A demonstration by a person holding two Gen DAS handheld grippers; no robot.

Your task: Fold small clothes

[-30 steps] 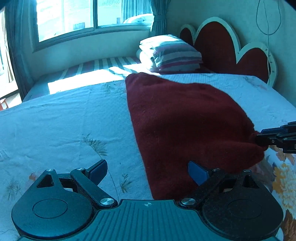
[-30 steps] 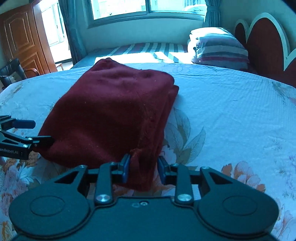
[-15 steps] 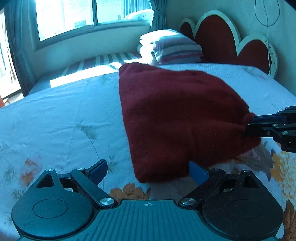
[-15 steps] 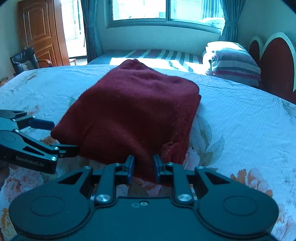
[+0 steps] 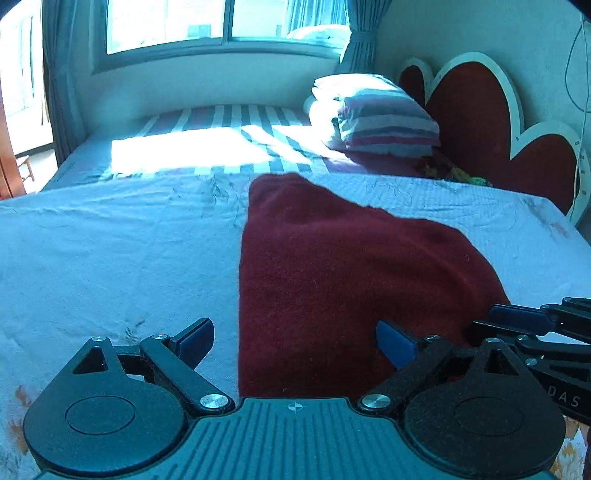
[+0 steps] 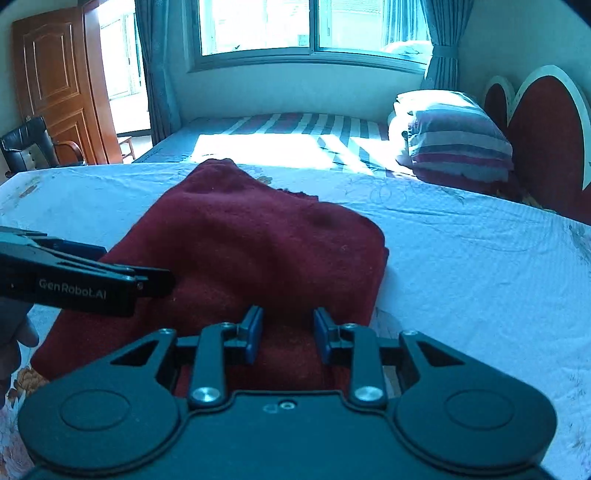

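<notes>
Dark red knit garment (image 6: 258, 254), folded, lying flat on bedsheet (image 6: 461, 266).

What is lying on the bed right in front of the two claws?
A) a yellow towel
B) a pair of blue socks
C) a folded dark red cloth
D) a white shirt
C: a folded dark red cloth lies on the flowered bedsheet, just ahead of both claws.

Bed: floral sheet (image 6: 461, 266)
Pillow: striped (image 6: 458, 136), near the heart-shaped headboard (image 6: 546, 122)
Window (image 6: 314, 29): curtains beside
Door: wooden (image 6: 55, 81)
Chair: black (image 6: 27, 144)
</notes>
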